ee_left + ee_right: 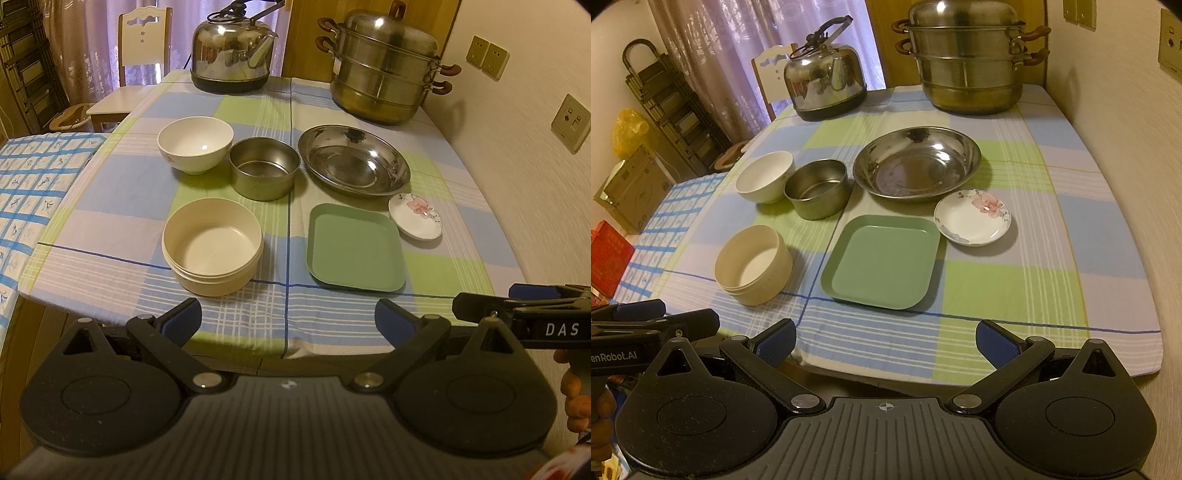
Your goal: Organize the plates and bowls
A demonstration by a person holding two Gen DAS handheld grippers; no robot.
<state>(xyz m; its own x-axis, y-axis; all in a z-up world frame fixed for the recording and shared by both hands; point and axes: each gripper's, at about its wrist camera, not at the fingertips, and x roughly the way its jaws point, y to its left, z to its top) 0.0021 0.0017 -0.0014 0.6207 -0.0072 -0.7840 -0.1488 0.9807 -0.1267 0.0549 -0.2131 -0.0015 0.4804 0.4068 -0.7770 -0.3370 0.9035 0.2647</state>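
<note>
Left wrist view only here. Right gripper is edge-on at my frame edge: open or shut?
Observer: Open. The right wrist view shows the right gripper with jaws spread wide and nothing between them.
Operator: What's on the floor far left of the table? It's cut off for me.
Observer: A yellow bag sits just behind a cardboard box.
Operator: Anything nearer?
Observer: A red crate, at the frame's left edge.
</note>
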